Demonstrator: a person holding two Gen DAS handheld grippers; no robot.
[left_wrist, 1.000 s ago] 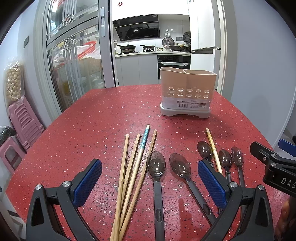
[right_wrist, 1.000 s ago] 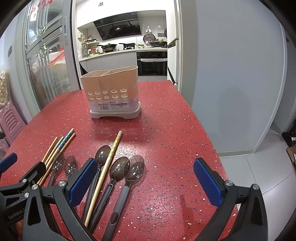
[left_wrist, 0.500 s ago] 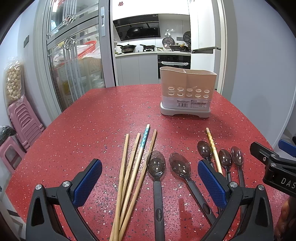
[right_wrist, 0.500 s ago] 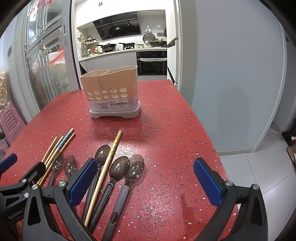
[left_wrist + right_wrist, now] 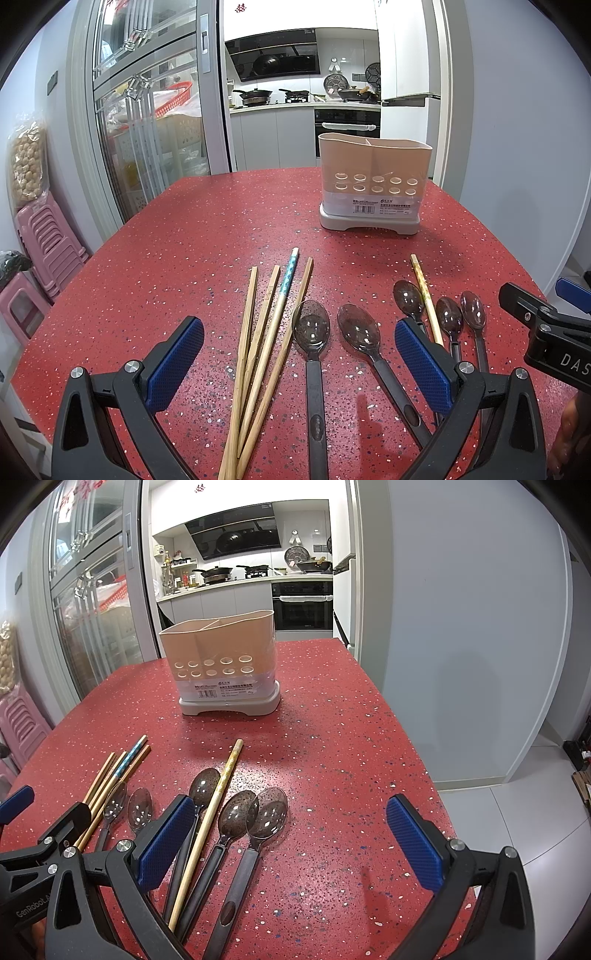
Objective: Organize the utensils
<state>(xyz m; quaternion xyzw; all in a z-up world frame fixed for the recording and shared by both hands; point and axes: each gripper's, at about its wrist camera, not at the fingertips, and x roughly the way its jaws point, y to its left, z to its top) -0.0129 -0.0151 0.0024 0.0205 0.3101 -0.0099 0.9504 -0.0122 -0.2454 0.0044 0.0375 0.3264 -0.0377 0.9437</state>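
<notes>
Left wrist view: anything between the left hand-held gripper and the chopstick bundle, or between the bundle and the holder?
Nothing visible. The left hand-held gripper is open with the chopstick bundle lying between its fingers. Bare red table runs from the chopstick tips to the utensil holder; the spoons lie to the right.

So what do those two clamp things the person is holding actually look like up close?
Both are alike: the left gripper and right gripper have chunky black plastic frames with triangular cut-outs and silver screw heads at the joints. The fingers end in flat blue pads with a fine mesh texture. White lettering shows on the black bodies, reading "GenRobot" on one and "DAS" on the other. No cables or sleeves are visible.
</notes>
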